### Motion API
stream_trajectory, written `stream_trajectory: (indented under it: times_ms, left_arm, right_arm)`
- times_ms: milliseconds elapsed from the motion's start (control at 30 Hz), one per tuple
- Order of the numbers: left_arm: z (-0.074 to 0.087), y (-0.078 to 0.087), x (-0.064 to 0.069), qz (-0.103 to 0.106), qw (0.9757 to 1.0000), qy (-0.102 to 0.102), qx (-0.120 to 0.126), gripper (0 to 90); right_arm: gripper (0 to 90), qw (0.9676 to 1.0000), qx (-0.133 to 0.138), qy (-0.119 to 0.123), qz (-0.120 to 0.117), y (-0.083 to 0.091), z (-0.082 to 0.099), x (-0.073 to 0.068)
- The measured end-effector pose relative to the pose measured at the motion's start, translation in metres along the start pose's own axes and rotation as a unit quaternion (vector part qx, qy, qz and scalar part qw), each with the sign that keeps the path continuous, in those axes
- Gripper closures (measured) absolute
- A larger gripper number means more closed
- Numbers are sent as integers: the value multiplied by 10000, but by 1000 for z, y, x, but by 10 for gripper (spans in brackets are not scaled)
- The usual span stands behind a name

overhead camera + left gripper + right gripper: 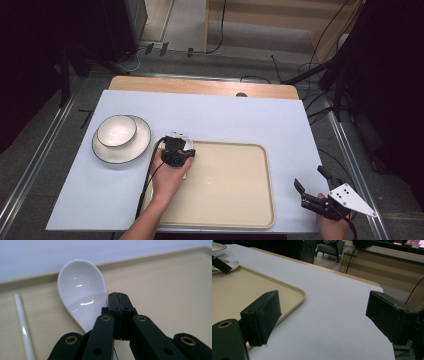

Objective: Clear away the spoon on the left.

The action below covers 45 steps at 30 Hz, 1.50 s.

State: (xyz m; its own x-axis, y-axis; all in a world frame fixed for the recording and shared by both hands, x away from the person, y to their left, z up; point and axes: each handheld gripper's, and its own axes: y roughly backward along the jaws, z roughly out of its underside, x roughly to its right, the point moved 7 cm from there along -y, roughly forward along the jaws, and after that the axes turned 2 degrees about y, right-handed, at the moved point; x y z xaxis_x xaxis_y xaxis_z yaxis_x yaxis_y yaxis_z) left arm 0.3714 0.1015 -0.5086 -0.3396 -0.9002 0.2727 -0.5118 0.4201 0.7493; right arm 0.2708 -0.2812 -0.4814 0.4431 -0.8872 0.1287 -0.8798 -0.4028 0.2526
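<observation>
A white ceramic spoon (81,292) lies bowl-up at the far left corner of the beige tray (162,290). Its handle runs down under my left gripper (119,298), whose jaws are pressed together at the tips with nothing between them there. From above, the left gripper (176,146) is in a hand over the tray's (235,200) far left corner, with the spoon (178,136) just beyond it. My right gripper (311,178) rests open at the table's near right, off the tray. Its pads (262,315) stand wide apart over bare white table.
A white bowl (116,130) sits on a dark-rimmed white plate (125,154) left of the tray. A thin white stick (23,327) lies on the tray beside the spoon. The white sheet (225,115) covers the table; cables and stands surround it.
</observation>
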Motion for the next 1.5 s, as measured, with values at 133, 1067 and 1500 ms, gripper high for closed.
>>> stream_trajectory:
  times_ms: [133, 1067, 1500]
  left_arm:
    - [0, 0, -1, -36, 10000, -11, -20, 900]
    - [2, 64, 4, 1115, 9890, -493, 833, 0]
    - [-3, 91, -30, 908, 9895, -301, 1085, 0]
  right_arm:
    - [130, 10000, -15, -16, 6, -1, 0, 0]
    - [130, 9999, -67, 27, 70, 2, 1, 0]
    - [130, 9999, -69, 67, 65, 2, 1, -2]
